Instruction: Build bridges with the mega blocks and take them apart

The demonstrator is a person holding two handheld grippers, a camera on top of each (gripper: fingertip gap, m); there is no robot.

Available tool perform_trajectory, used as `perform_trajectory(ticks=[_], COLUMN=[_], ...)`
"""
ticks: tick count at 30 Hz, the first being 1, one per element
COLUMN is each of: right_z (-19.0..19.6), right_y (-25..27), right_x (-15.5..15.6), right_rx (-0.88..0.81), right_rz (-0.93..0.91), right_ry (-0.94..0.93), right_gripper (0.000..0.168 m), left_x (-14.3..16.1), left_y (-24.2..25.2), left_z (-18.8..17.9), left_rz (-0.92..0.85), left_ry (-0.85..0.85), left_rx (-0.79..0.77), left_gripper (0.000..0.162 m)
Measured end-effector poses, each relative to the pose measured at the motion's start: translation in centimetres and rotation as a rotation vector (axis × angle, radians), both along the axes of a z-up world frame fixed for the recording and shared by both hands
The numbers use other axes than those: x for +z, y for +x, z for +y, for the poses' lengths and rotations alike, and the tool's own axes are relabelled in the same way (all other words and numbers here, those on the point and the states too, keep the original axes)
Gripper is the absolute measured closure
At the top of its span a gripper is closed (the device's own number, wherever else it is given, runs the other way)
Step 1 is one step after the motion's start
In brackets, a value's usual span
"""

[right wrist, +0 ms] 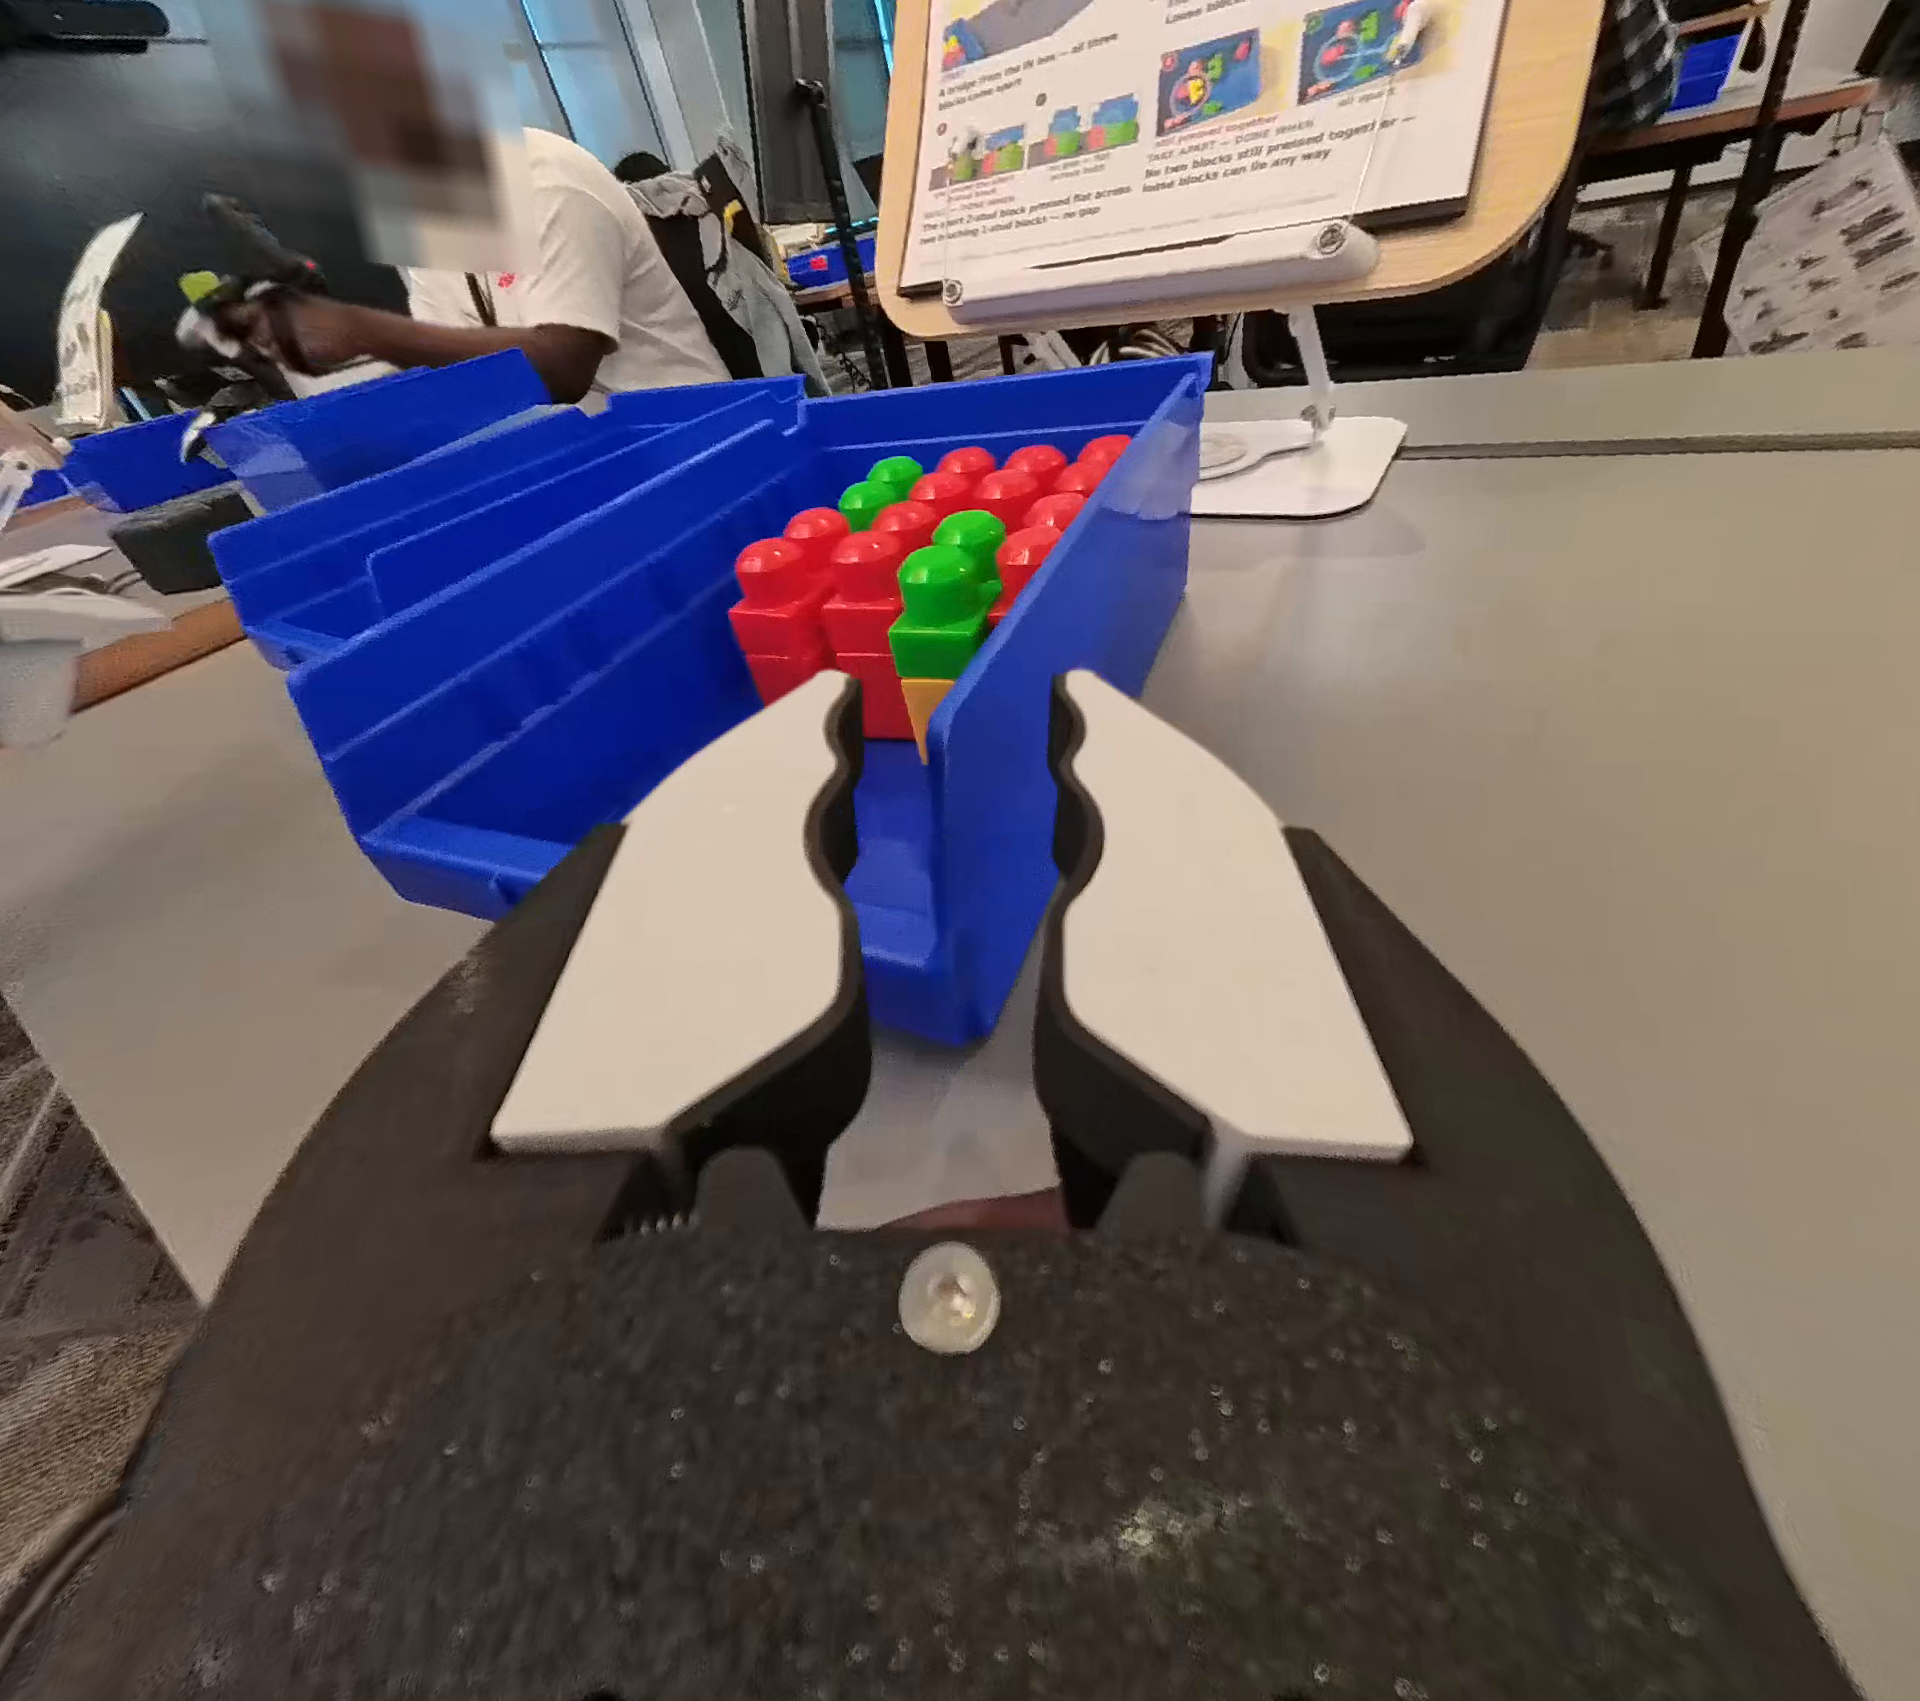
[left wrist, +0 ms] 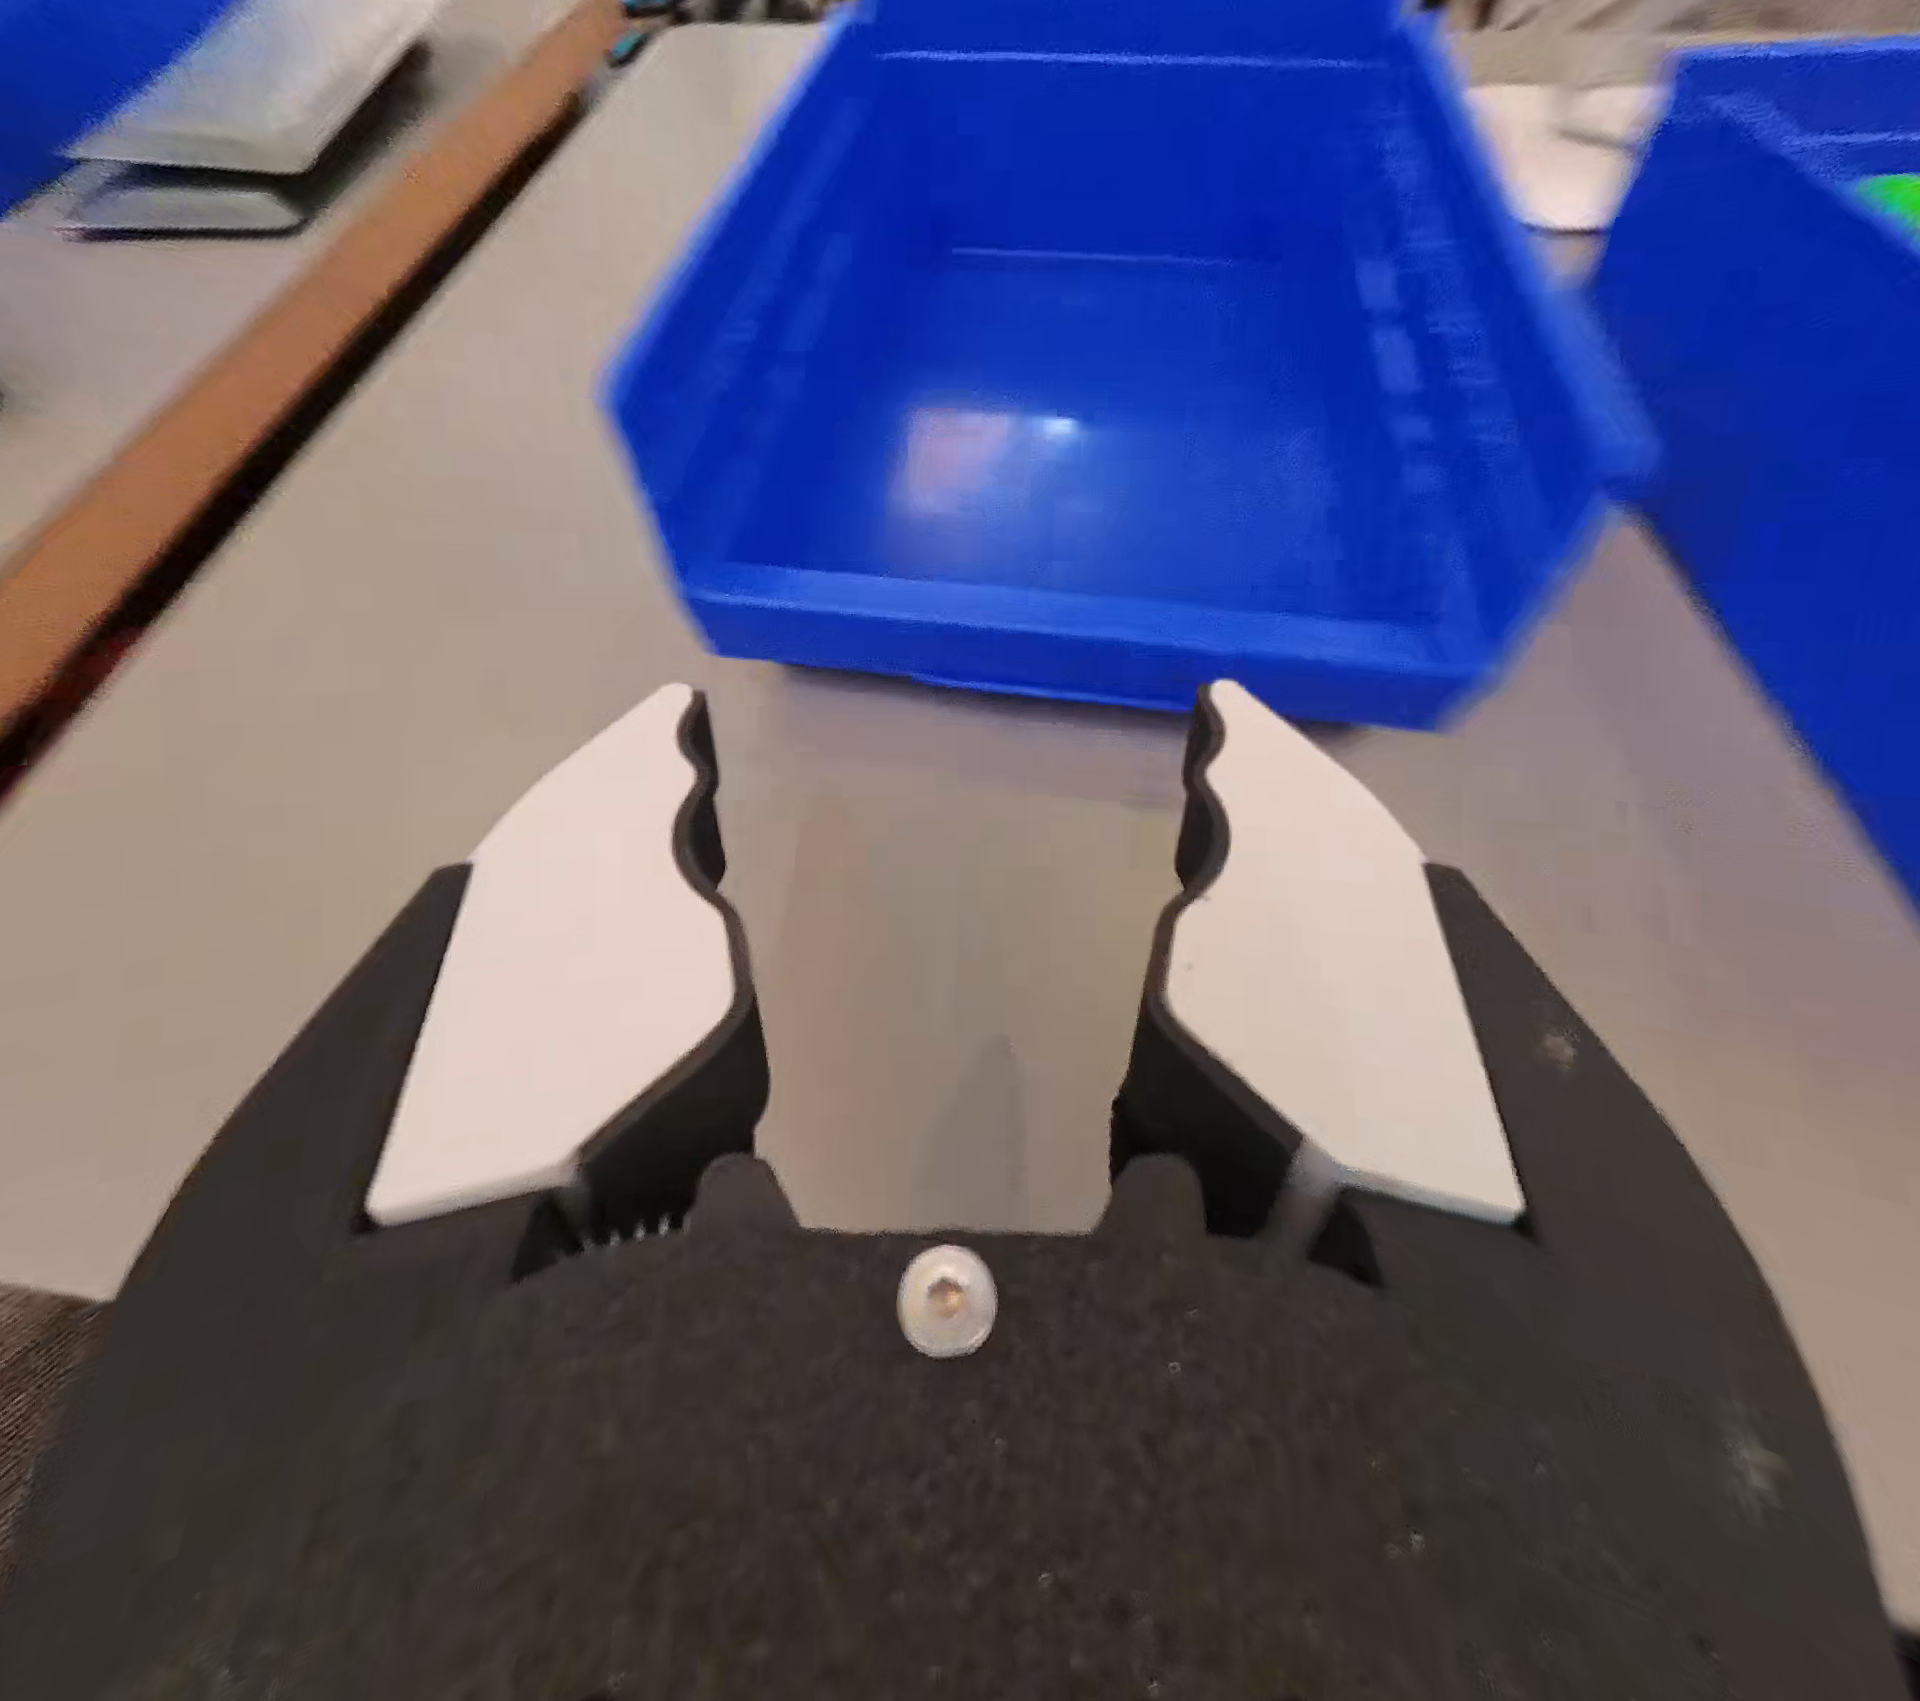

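Red and green blocks (right wrist: 894, 581) in bin (right wrist: 1049, 778) beyond right tool (right wrist: 951, 706), both tools parted, holding nothing

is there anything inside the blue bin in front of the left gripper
No, the blue bin ahead of the left gripper shows only its bare floor.

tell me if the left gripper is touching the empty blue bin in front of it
Apart. The left wrist view shows bare grey table between the open left gripper and the near wall of the empty blue bin.
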State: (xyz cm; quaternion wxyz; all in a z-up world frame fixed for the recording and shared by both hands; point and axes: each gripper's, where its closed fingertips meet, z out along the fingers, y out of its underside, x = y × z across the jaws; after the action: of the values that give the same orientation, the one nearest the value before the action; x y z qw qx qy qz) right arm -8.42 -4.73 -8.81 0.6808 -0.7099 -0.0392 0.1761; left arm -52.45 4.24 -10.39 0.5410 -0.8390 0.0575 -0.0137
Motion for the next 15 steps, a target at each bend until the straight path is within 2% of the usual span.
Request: perform_trajectory(ticks=[2,3,5,7,9,12,15], right_z=[0.1,0.2,0.1,0.1,0.2,0.1,0.0], right_y=[-0.3,-0.4,-0.8,-0.9,-1.0,-0.9,-0.7], right_x=[0.0,0.0,0.1,0.0,0.0,0.0,0.1], right_rx=[-0.011,-0.011,-0.008,-0.008,-0.005,-0.003,0.000], right_rz=[-0.040,-0.060,-0.086,-0.099,-0.100,-0.084,-0.067], right_ry=[0.010,0.013,0.023,0.024,0.021,0.021,0.026], right_gripper=[0.136,0.136,0.138,0.139,0.140,0.140,0.140], left_x=[-0.2,0.2,0.9,1.1,0.7,-1.8,-3.3], left_y=[-4.3,-5.4,-6.0,-6.4,-6.0,-5.0,-2.8], left_z=[3.2,4.7,7.6,10.0,11.8,13.7,14.0], left_rz=[-0.018,-0.062,-0.168,-0.226,-0.203,-0.156,-0.213], left_ry=[-0.034,-0.016,0.018,0.019,0.002,-0.107,-0.161], left_rx=[0.055,0.036,-0.053,-0.084,-0.109,-0.109,-0.167], left_gripper=[0.076,0.077,0.082,0.080,0.082,0.087,0.111])
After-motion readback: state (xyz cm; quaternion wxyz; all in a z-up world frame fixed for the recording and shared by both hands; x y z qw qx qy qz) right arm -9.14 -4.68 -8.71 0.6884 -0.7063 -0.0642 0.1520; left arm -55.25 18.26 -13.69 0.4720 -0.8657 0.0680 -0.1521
